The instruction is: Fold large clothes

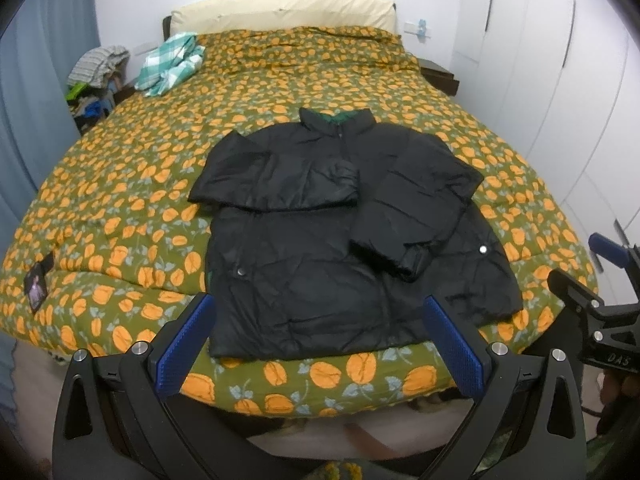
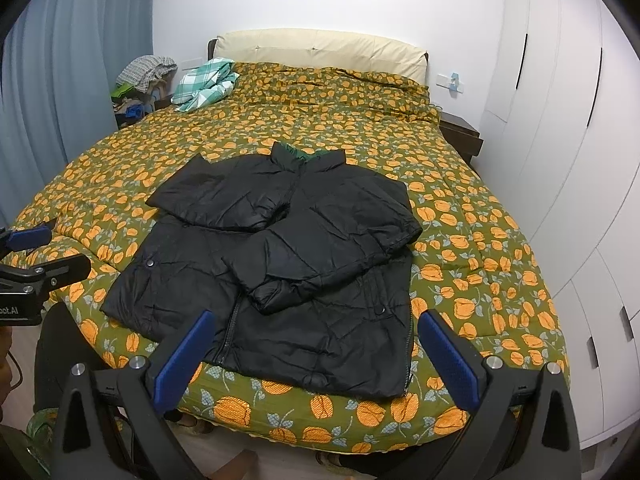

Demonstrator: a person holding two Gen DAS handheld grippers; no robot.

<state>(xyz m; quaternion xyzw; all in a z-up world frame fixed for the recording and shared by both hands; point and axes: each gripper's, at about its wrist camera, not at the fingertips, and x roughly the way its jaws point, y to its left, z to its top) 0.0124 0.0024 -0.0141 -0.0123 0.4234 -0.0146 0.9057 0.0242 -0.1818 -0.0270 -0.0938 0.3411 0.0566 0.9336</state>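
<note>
Fingers (image 1: 452,344) spread, black jacket (image 1: 320,240) sleeves folded, floral bed (image 1: 120,200)

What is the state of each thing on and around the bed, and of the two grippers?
black jacket: lying flat on the bed, zipped, both sleeves folded across the front
checked cloth: crumpled near the headboard
quilt: spread over the bed
wardrobe doors: closed
left gripper: open, holding nothing
right gripper: open, holding nothing
</note>
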